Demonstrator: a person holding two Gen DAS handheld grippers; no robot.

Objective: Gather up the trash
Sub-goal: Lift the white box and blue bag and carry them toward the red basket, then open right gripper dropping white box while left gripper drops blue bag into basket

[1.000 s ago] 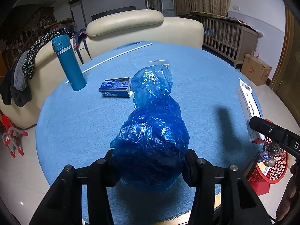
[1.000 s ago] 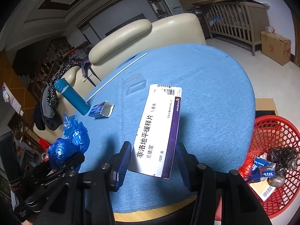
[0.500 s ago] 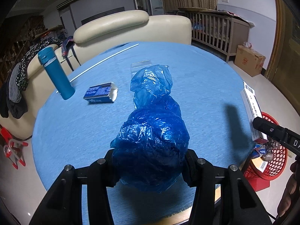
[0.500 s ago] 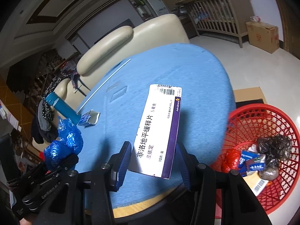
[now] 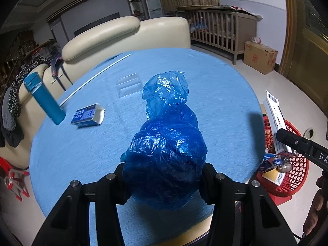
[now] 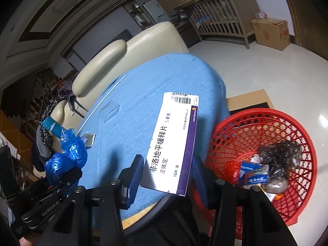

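Both grippers were loaded and heading for the basket.

The left gripper (image 5: 164, 176) had its jaws partly closed around a crumpled blue plastic bag (image 5: 164, 143), and the right gripper (image 6: 166, 176) pinched a white and purple medicine box (image 6: 174, 143) by its lower end, held above the table edge just beside the red basket (image 6: 235, 135). That basket on the floor already held several wrappers and a dark bag. On the blue table (image 5: 215, 82) there remained a small blue carton (image 5: 88, 116), a clear plastic packet (image 5: 129, 84), a white stick (image 5: 94, 78) and a teal flask (image 5: 44, 98); I judged the job about half done.
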